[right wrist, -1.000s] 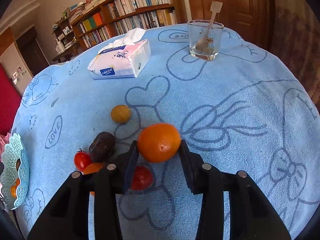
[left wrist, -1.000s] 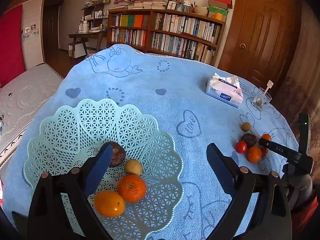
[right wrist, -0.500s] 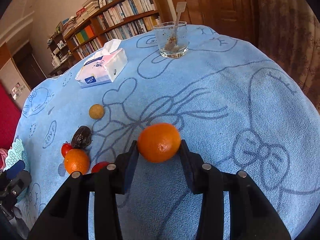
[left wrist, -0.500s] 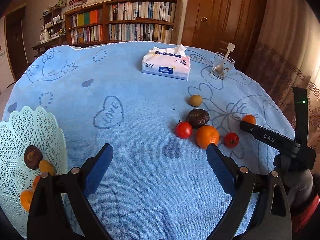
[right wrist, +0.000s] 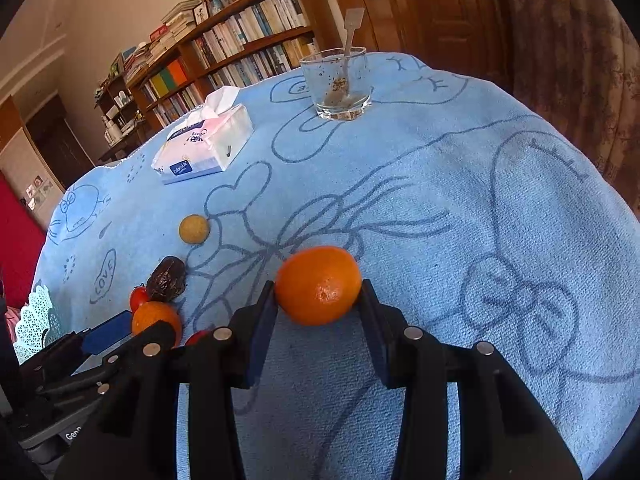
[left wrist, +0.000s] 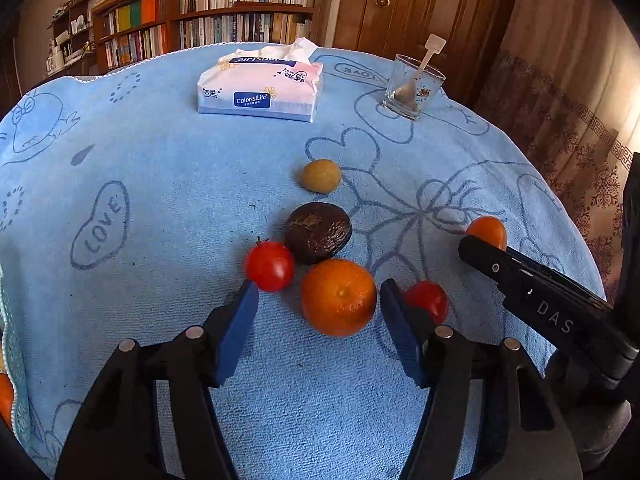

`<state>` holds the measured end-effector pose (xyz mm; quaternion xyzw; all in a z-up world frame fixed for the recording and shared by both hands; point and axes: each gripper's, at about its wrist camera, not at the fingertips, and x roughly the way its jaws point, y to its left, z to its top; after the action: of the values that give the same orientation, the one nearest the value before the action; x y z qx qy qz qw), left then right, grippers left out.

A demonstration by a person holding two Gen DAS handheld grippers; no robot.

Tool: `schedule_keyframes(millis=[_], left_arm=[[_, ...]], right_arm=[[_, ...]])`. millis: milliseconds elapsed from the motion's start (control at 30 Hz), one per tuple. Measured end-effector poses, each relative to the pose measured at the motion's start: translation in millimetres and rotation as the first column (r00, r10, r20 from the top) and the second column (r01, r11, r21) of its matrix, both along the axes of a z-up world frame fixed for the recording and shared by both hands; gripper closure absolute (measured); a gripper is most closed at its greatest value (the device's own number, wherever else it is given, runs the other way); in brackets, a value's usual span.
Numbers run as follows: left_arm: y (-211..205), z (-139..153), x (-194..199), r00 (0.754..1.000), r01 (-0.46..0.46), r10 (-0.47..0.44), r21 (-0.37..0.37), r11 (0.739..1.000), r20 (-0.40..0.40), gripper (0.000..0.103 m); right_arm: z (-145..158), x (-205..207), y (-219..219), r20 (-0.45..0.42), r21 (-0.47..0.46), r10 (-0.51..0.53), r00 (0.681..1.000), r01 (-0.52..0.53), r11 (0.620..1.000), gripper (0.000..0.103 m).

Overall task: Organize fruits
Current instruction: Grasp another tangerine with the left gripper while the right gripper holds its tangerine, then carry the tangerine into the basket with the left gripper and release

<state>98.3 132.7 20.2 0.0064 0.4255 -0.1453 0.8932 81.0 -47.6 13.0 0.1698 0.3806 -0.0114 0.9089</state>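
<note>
Left claw (left wrist: 318,316) spread wide; right claw (right wrist: 318,306) (blue-padded) clamped.

The tissue pack (left wrist: 258,85) reads "ColorisLife"; the blue cloth (left wrist: 160,184) "LOVE"; the right hand-held gripper (left wrist: 486,240) "DAS".

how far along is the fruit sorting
Partway. At least one orange fruit shows behind the basket rim. In hand: the right gripper clamps an orange; the left gripper, jaws open, brackets another orange. Left: two tomatoes, a dark fruit, a yellowish fruit.
</note>
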Motion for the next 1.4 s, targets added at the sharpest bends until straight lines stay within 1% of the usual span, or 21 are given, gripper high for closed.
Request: schedule_keyframes(millis=[67,133,167,233,433,633,800,1100,1233,1400], left_arm=[[-2,-4,4,1.000,0.005,-0.005,-0.016,1.000,-0.012,0.051],[-4,-5,4,1.000,0.008,-0.008,-0.018,1.000,-0.006,0.053],[-6,-6,4,1.000,0.014,-0.014,-0.017,1.000,0.001,0.058],[-7,-6,1,1.000,0.030,-0.030,-0.020,0.999,0.004,0.063],[-2,-4,-6,1.000,0.023,-0.023,-0.039,0.999,-0.001,0.064],[8,0,-19,1.000,-0.008,0.008,-0.035,0.999,-0.002,0.064],[22,8,-31,0.999,-0.046,0.047,-0.032,0.998,0.013,0.064],[56,37,-59,0.987,-0.130,0.131,-0.020,0.991,0.091,0.064],[74,50,-69,0.978,-0.168,0.169,-0.023,0.986,0.124,0.064],[101,60,-80,0.962,-0.228,0.230,-0.031,0.973,0.150,0.064]], right_arm=[[0,1,-1,-0.004,0.004,-0.002,1.000,0.002,1.000,0.061],[-1,1,0,-0.004,0.002,-0.001,1.000,0.001,1.000,0.061],[-1,1,0,-0.004,0.001,-0.001,1.000,0.001,1.000,0.061],[-1,2,-1,-0.004,0.000,-0.001,1.000,0.001,1.000,0.061],[-1,2,-1,-0.001,-0.002,-0.002,1.000,0.002,1.000,0.061],[1,0,-1,0.008,-0.005,-0.006,1.000,0.007,1.000,0.061],[4,-3,0,0.026,-0.015,-0.012,1.000,0.012,1.000,0.061],[20,-17,10,0.083,-0.044,0.009,0.996,-0.005,0.999,0.061],[31,-25,16,0.115,-0.045,0.024,0.993,-0.019,0.999,0.061],[40,-34,24,0.138,-0.044,0.049,0.989,-0.043,0.998,0.061]])
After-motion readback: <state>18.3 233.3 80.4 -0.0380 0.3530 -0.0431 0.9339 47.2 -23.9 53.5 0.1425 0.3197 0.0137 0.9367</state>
